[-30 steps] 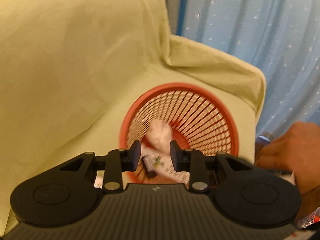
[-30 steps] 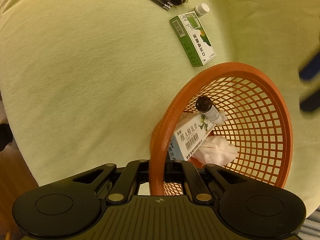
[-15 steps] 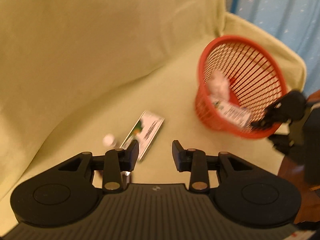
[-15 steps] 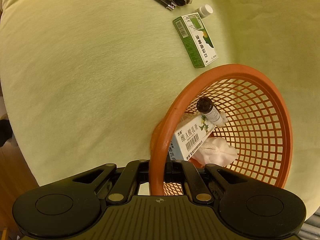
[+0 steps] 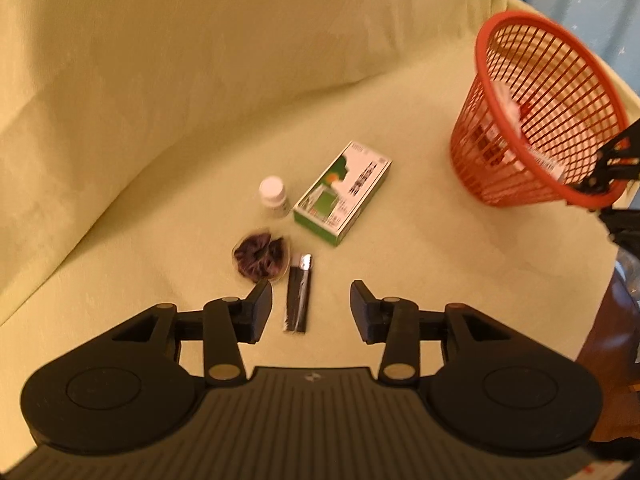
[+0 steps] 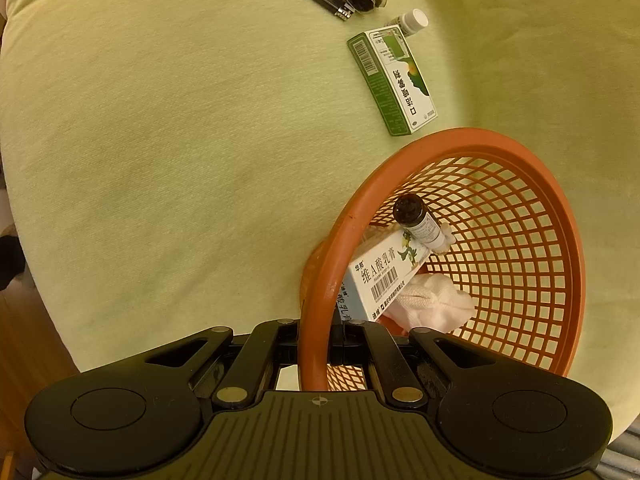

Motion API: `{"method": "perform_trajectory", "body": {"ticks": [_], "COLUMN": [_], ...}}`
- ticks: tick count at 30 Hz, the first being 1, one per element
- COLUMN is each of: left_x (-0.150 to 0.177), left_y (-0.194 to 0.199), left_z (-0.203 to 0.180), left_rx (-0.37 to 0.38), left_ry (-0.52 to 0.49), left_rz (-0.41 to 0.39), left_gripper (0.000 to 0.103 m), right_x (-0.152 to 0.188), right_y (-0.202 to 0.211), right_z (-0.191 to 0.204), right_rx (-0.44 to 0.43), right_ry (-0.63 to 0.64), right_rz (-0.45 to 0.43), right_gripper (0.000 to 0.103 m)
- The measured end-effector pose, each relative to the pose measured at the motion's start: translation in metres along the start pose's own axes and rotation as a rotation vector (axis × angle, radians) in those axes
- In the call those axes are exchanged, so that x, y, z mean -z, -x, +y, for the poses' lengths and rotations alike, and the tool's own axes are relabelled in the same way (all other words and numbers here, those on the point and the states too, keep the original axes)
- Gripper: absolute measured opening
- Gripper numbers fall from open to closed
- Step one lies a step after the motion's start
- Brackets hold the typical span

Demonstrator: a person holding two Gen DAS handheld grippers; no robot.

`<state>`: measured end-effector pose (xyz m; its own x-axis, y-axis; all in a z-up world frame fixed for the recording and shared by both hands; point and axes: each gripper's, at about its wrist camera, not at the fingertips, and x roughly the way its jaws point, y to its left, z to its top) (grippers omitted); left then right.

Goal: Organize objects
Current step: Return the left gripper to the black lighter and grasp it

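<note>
Green box (image 6: 394, 80) reading 口洁喷雾剂, basket (image 6: 460, 140) box 维A酸乳膏 (image 6: 384, 276)

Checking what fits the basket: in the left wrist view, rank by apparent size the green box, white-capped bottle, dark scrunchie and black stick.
1. green box
2. black stick and dark scrunchie: alike, unranked
3. white-capped bottle

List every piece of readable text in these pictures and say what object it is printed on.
"维A酸乳膏", above a barcode: white box in the orange basket.
"口洁喷雾剂", seen upside down: green and white box on the cloth.
Brown bottle label and small print: too small to read.
</note>
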<state>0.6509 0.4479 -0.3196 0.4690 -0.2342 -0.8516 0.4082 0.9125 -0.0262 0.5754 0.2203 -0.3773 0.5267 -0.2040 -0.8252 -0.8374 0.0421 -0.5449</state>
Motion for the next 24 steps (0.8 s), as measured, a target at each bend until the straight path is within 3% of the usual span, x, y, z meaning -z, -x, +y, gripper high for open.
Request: {"method": "perform_trajectory", "body": {"ticks": [14, 24], "left_x": [0.028, 0.020], "left_y": [-0.068, -0.098], "left_z": [0.009, 0.005], "left_rx": [-0.005, 0.015], "left_ry": [0.030, 0.013], "left_rz": [0.062, 0.089], "left_gripper": [0.040, 0.038], "right_x": [0.000, 0.000], "right_y": [-0.001, -0.001], "right_z": [0.000, -0.002], "right_rx": [-0.002, -0.006], "right_ry": [-0.016, -0.028], "right_rz": [0.000, 0.000], "right_gripper": [0.000, 0.000]}}
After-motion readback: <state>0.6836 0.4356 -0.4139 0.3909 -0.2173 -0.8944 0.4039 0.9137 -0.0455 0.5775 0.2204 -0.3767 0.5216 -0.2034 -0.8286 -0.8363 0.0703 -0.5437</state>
